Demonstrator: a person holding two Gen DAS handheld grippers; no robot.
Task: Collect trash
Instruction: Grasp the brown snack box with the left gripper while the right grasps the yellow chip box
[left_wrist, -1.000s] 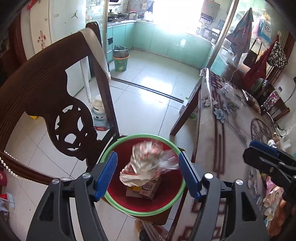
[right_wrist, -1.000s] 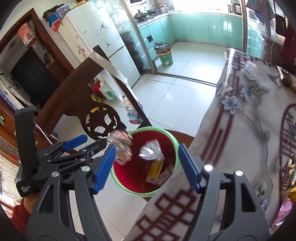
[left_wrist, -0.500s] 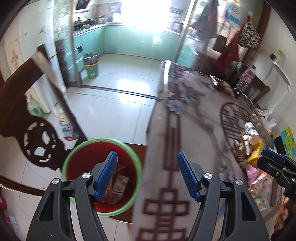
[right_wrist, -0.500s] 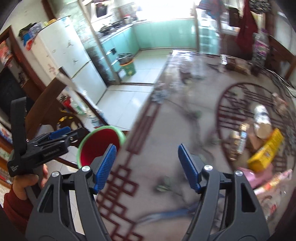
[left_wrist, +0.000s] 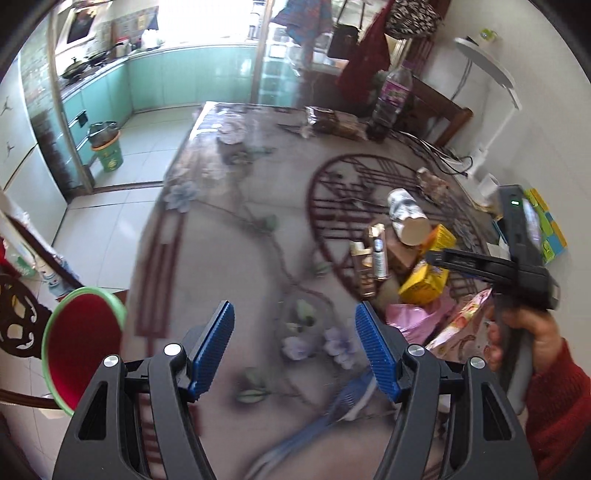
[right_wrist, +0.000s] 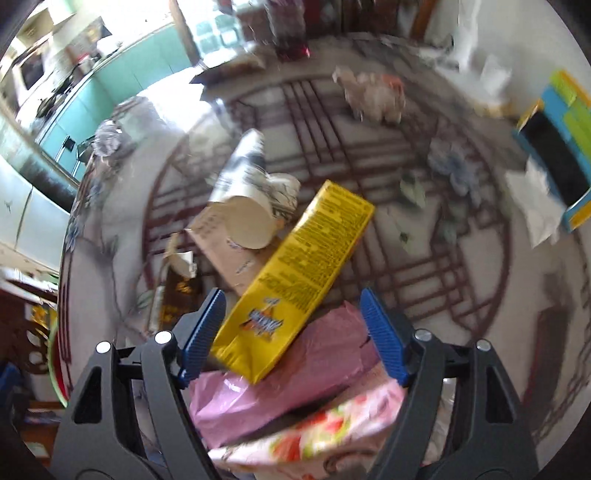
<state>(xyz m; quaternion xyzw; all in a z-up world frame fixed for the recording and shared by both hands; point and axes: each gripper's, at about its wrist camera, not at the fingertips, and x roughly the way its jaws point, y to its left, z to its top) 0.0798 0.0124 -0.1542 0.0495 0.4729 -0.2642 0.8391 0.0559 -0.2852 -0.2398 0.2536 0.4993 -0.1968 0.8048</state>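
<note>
a home's dining room: a worktop (left_wrist: 229, 236) under a flowered cloth, a carved wooden chair (left_wrist: 14, 314), and past a glass sliding door (left_wrist: 70, 122) a kitchen with teal cabinets (left_wrist: 177, 77), a stove (left_wrist: 85, 59) and a white fridge (left_wrist: 14, 147).

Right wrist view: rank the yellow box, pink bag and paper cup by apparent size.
1. pink bag and yellow box: similar, both close to the camera, so unranked.
2. paper cup, smallest.
</note>
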